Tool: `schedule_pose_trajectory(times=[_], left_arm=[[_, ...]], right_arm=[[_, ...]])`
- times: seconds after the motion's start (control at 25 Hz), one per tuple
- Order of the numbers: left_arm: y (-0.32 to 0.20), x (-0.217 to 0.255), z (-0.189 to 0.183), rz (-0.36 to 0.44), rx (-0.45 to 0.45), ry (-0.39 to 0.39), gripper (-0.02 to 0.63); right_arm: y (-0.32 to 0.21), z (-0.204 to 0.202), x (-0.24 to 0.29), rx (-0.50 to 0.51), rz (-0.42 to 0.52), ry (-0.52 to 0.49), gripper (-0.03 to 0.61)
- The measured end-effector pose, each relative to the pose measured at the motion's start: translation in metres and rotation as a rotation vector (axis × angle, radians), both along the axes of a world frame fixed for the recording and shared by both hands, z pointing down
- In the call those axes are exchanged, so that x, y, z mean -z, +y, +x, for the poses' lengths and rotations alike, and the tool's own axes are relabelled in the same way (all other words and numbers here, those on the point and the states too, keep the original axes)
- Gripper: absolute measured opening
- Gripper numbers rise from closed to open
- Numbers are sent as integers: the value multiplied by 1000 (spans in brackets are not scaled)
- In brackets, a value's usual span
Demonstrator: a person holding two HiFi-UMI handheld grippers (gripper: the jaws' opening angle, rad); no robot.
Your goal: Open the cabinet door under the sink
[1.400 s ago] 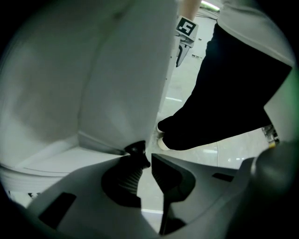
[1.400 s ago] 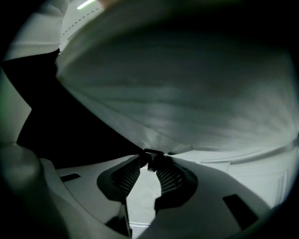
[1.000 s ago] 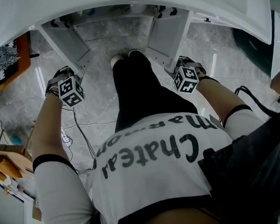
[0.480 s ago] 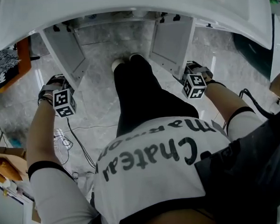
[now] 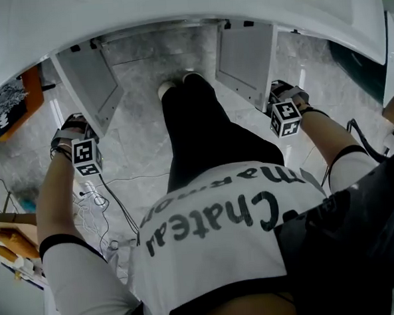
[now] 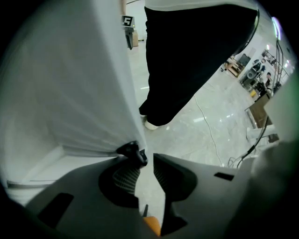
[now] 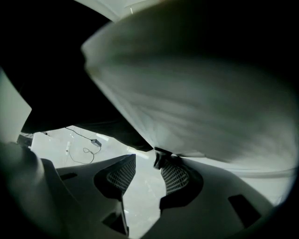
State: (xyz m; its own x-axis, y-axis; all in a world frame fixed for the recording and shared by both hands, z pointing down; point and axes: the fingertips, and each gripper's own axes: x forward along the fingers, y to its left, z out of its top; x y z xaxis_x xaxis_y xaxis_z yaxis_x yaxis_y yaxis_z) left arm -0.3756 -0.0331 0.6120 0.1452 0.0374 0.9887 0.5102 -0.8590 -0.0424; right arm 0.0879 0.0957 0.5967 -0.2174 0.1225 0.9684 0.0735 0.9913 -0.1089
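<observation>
lab-like hall — polished stone floor (image 5: 137, 142), loose cables (image 5: 98, 201), equipment benches (image 6: 254, 70) beyond

Head view: on your head, steeply down over left door (image 5: 89, 83) and right door (image 5: 244, 57) | left gripper view: down along its jaws, left door close beside them | right gripper view: likewise, right door close | shared: doors, floor (image 5: 136, 144)

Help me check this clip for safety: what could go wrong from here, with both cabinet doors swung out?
1. The jaws of the left hand-held gripper and right hand-held gripper have just been opening; each door's knob sits at one pad's tip, unclamped, and could snag on withdrawal.
2. The left door and right door, unclamped, might swing back toward the legs.
3. Cables lie on the floor at the left: a trip risk when stepping back.
</observation>
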Motion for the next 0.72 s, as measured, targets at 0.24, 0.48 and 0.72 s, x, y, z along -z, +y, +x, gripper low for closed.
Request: schedule_pose_trajectory(times=[0.24, 0.48, 0.72], left_arm=[[0, 2, -8, -21, -92, -21, 66], [-7, 3, -2, 33, -100, -7, 54], [-9, 1, -8, 40, -145, -16, 54]], right_arm=[[9, 17, 3, 51, -21, 9, 179], [8, 21, 6, 12, -26, 27, 199], [8, 38, 7, 25, -40, 75, 190]])
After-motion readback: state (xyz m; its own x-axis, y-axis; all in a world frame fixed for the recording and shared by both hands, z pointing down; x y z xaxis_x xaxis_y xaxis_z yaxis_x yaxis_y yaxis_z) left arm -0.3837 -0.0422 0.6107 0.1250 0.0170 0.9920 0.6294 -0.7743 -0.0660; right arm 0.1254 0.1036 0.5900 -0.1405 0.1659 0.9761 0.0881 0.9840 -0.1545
